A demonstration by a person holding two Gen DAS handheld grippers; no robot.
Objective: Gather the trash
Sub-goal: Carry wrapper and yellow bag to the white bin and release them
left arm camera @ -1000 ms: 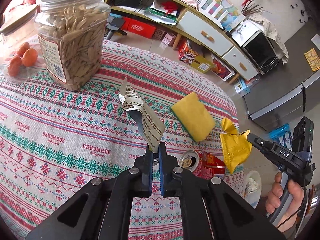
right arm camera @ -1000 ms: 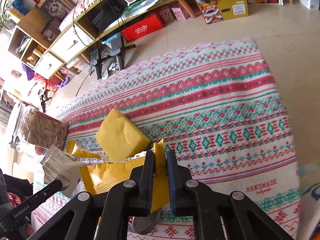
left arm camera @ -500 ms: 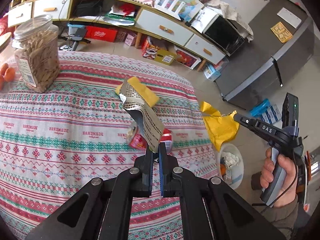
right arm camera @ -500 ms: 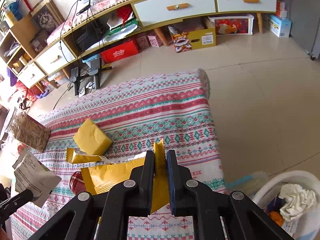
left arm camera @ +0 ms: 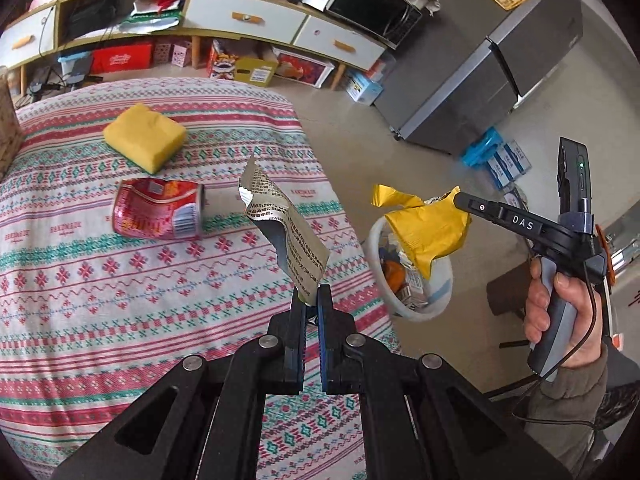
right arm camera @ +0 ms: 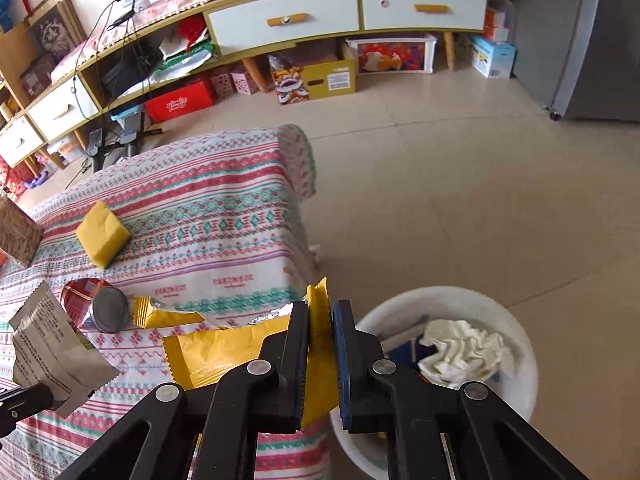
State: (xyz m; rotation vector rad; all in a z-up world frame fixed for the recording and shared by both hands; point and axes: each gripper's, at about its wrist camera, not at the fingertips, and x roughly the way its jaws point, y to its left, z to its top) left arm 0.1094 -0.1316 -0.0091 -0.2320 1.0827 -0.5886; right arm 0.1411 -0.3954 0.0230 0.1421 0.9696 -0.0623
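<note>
The left wrist view shows the person's hand (left arm camera: 560, 304) on the right gripper's handle; the right wrist view does not. On the striped tablecloth (left arm camera: 100, 300) lie a yellow sponge (left arm camera: 146, 142) and a squashed red can (left arm camera: 158, 209). The left gripper (left arm camera: 312, 294) is pinched tight on a silver wrapper (left arm camera: 286, 228) held up over the table edge. The right gripper (right arm camera: 320, 310) squeezes a yellow wrapper (right arm camera: 224, 350) beside the white bin (right arm camera: 516, 328). Only the right wrist view shows a crumpled white paper (right arm camera: 464, 350) inside the bin, with other scraps.
</note>
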